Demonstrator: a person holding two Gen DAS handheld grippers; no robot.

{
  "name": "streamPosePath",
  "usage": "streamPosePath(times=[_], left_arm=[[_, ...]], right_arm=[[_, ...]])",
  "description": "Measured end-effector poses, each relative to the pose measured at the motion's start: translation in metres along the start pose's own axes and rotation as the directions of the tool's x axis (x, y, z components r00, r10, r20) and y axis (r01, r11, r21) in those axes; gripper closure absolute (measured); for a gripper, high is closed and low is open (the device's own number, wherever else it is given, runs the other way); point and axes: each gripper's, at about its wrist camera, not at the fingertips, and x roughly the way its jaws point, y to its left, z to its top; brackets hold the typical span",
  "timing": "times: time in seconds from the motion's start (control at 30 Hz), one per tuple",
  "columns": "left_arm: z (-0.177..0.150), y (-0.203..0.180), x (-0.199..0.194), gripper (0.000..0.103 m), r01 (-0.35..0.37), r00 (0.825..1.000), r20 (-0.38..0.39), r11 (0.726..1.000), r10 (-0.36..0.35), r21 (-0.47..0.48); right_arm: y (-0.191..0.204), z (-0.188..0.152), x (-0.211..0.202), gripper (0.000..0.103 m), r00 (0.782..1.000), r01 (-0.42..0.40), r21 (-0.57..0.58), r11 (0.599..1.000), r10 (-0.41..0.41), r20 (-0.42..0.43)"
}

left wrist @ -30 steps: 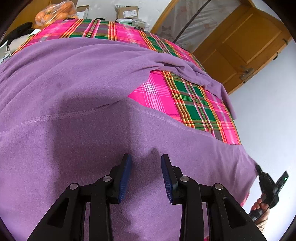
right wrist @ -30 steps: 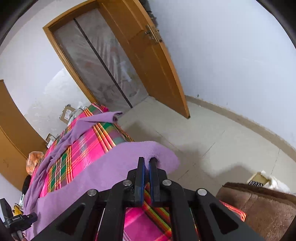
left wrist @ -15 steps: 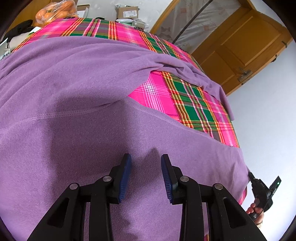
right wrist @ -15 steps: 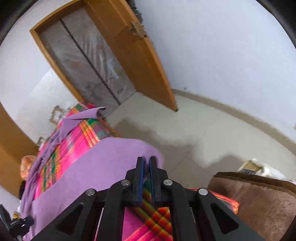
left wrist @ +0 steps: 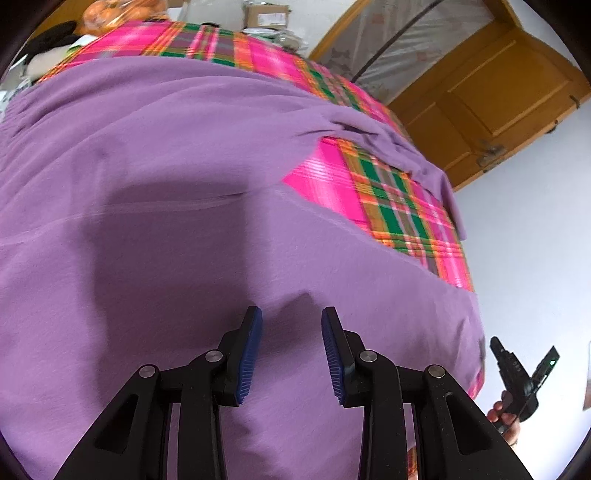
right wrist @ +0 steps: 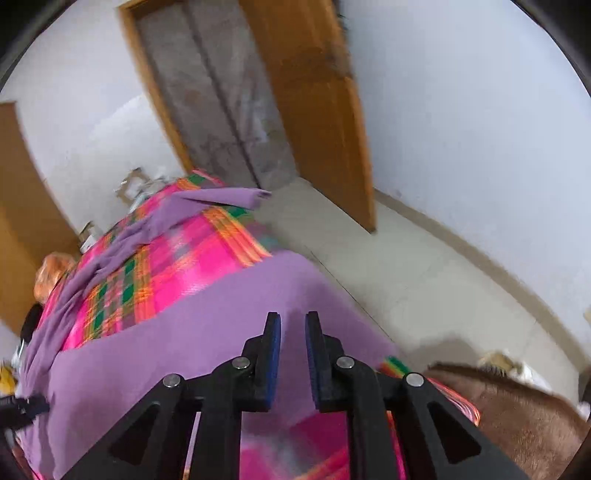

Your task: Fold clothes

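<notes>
A purple garment (left wrist: 184,184) lies spread over a pink and green plaid tablecloth (left wrist: 391,199), one sleeve (right wrist: 207,206) trailing toward the far corner. My left gripper (left wrist: 291,314) hovers open just above the garment's body, with nothing between its blue pads. My right gripper (right wrist: 292,317) is at the garment's near corner (right wrist: 280,280) by the table edge. Its jaws are opening, the pads stand apart, and the cloth lies flat beneath them, not pinched. A person's hand (left wrist: 506,413) carries that gripper at the lower right of the left wrist view.
A wooden door (right wrist: 314,92) and its frame stand beyond the bare floor (right wrist: 424,288) past the table edge. A brown fuzzy cushion (right wrist: 517,406) sits near right. A bag of oranges (left wrist: 122,9) and cardboard boxes (left wrist: 266,13) sit at the table's far end.
The right gripper was shut on the purple corner; now its jaws have parted and the cloth lies loose under them. It drew back and rolled. The left gripper shifted slightly, still open.
</notes>
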Motion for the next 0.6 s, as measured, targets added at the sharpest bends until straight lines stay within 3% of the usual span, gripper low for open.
streamPosePath(times=[0.13, 0.27, 0.4, 0.6], left_arm=[[0.006, 0.019, -0.018, 0.068, -0.052, 0.998, 0.036, 0.998, 0.053, -0.027], [0.021, 0.041, -0.031, 0.068, -0.088, 0.994, 0.059, 0.993, 0.093, -0.079], [0.041, 0.056, -0.039, 0.068, -0.107, 0.991, 0.065, 0.988, 0.115, -0.114], [0.083, 0.064, -0.043, 0.068, -0.156, 0.984, 0.069, 0.983, 0.163, -0.093]], right_arm=[[0.051, 0.014, -0.002, 0.089, 0.994, -0.113, -0.118, 0.987, 0.113, -0.011], [0.110, 0.018, 0.012, 0.089, 0.970, -0.239, -0.204, 0.949, 0.225, -0.093], [0.167, 0.015, 0.032, 0.089, 0.921, -0.376, -0.241, 0.895, 0.332, -0.204], [0.255, -0.003, 0.072, 0.088, 0.825, -0.533, -0.264, 0.804, 0.424, -0.373]])
